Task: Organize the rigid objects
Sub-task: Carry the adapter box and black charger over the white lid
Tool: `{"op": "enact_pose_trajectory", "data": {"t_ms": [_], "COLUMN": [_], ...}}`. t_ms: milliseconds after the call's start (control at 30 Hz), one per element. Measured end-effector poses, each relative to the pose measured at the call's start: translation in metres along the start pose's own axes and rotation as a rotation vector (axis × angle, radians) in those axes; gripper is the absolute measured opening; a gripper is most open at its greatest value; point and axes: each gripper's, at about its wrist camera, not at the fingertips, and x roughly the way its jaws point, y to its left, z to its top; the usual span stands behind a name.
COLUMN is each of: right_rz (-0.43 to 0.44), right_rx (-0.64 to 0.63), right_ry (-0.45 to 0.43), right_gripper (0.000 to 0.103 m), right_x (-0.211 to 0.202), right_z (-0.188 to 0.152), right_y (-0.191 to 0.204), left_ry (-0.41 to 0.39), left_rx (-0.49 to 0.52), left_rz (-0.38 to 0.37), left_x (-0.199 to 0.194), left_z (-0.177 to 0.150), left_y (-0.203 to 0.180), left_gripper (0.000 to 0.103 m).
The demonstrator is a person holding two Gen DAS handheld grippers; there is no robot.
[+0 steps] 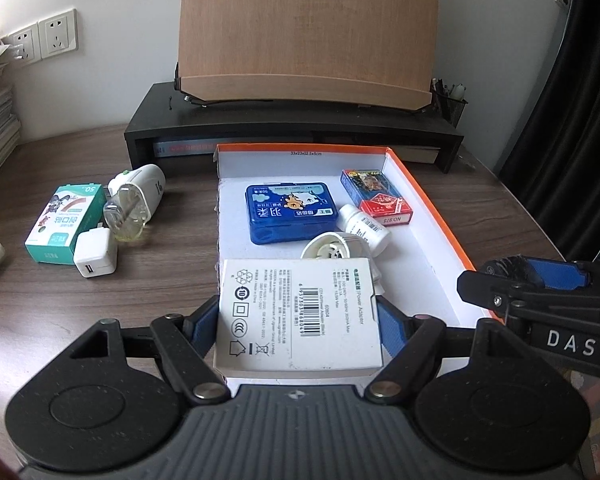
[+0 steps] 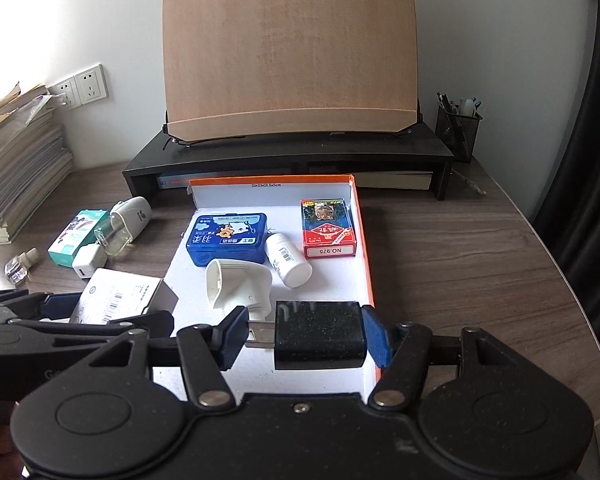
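The white power adapter box (image 1: 298, 316) sits clamped in the left claw (image 1: 298, 320), held over the near end of the orange-rimmed tray (image 1: 432, 196). The right claw (image 2: 304, 338) grips a black charger (image 2: 319, 334) by its body and prongs, above the tray's near right corner. Inside the tray lie a blue case (image 1: 291, 212), a card deck (image 1: 376, 194), a white bottle (image 1: 364, 228) and a white plug adapter (image 2: 238, 284). On the table (image 1: 160, 264) to the left lie a green box (image 1: 66, 222) and a small white charger (image 1: 95, 253).
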Motion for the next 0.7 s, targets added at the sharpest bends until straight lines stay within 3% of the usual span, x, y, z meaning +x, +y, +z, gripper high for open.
{"op": "enact_pose_trajectory", "data": {"t_ms": [700], "right_rz": [-0.003], "right_rx": [0.005], "right_ry": [0.008], "right_gripper": [0.073], "right_x": [0.0065], "right_z": [0.0009], "right_y": [-0.0062], "left_ry": [0.031], "left_rx": [-0.018], "left_rz": [0.009], "left_x": [0.0064], "left_z": [-0.0051], "left_y": [-0.0038], "left_gripper": [0.079]}}
